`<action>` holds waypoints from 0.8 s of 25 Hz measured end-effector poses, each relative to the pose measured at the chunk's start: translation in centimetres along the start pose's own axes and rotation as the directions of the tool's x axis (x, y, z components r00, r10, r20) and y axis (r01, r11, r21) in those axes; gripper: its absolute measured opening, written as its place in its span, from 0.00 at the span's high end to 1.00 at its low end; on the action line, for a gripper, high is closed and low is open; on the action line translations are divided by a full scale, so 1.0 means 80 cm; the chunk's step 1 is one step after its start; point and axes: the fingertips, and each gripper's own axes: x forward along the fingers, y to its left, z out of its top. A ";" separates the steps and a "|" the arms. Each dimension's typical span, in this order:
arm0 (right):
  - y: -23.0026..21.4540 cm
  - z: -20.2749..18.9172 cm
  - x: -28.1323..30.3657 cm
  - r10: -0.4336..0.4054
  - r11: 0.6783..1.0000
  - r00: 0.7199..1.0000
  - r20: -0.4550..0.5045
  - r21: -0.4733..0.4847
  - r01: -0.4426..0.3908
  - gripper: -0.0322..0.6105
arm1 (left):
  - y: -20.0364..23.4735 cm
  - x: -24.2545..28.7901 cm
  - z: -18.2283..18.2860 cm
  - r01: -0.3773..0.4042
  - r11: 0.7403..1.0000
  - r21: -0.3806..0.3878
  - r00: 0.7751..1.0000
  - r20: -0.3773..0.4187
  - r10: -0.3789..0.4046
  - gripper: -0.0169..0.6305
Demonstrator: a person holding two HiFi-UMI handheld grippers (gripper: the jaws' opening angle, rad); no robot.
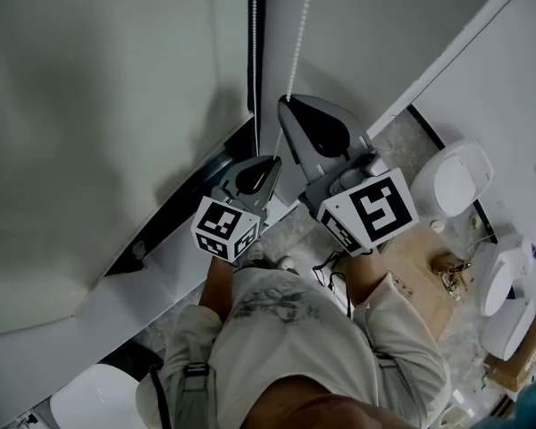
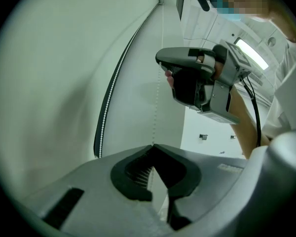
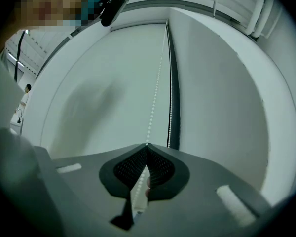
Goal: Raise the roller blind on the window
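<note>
At the window, the roller blind [image 1: 98, 105] hangs lowered and fills the left half of the head view. Along its right edge runs one dark gap [image 1: 261, 25], with the plain wall [image 1: 366, 34] beyond it.

Bead chain [image 1: 295, 34]: two strands hang beside that gap. The near strand passes through both tools. The far strand [image 1: 253, 43] hangs free against the gap, touched by neither.

Left gripper [image 1: 273, 159]: jaws pressed together, pinching the near strand low down. Right gripper [image 1: 288, 104]: jaws pressed together, pinching the same strand just above the left one. Both point level at the blind. Nothing stands between the jaws and the chain. Two marker cubes [image 1: 225, 229] show, one on each tool.

Below, one white sill [image 1: 170, 275] runs under the blind. On the floor to the right lies one sheet of cardboard [image 1: 424, 275] with small items on it, too small to identify. Near it stand three white shells [image 1: 456, 181], probably seats; a fourth [image 1: 94, 400] sits at the lower left.
</note>
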 end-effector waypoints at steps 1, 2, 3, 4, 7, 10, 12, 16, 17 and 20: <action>0.001 -0.007 0.000 -0.002 1.000 1.000 -0.009 0.000 0.002 0.93 | 0.001 0.000 -0.007 -0.003 1.000 -0.006 1.000 -0.010 0.003 0.96; 0.002 -0.014 -0.001 -0.003 1.000 1.000 -0.017 0.004 0.003 0.93 | 0.002 0.000 -0.015 -0.006 1.000 -0.014 1.000 -0.018 0.006 0.96; 0.003 -0.021 -0.001 -0.004 1.000 1.000 -0.024 0.009 0.004 0.93 | 0.002 0.000 -0.021 -0.009 1.000 -0.022 1.000 -0.027 0.008 0.96; 0.003 -0.027 -0.001 -0.005 1.000 1.000 -0.029 0.011 0.006 0.93 | 0.003 0.001 -0.028 -0.011 1.000 -0.029 0.999 -0.035 0.010 0.96; 0.000 -0.045 -0.003 -0.018 1.000 0.999 -0.040 -0.003 0.018 0.93 | 0.009 0.008 -0.045 -0.019 0.999 -0.044 0.998 -0.057 0.016 0.96; 0.000 -0.065 -0.007 -0.027 1.000 0.999 -0.047 0.000 0.027 0.93 | 0.014 0.012 -0.064 -0.024 0.998 -0.056 0.997 -0.071 0.020 0.96; 0.002 -0.076 -0.009 -0.032 0.999 0.998 -0.054 0.001 0.032 0.93 | 0.016 0.013 -0.075 -0.027 0.998 -0.060 0.997 -0.079 0.022 0.96; 0.006 -0.092 -0.012 -0.037 0.999 0.997 -0.072 0.002 0.038 0.93 | 0.017 0.012 -0.092 -0.030 0.998 -0.062 0.995 -0.092 0.024 0.96; 0.007 -0.096 -0.012 -0.040 0.999 0.996 -0.076 0.001 0.041 0.93 | 0.018 0.012 -0.097 -0.031 0.998 -0.062 0.995 -0.098 0.025 0.96; 0.012 -0.111 -0.015 -0.045 0.999 0.995 -0.090 0.005 0.046 0.93 | 0.020 0.011 -0.113 -0.035 0.997 -0.064 0.993 -0.118 0.027 0.96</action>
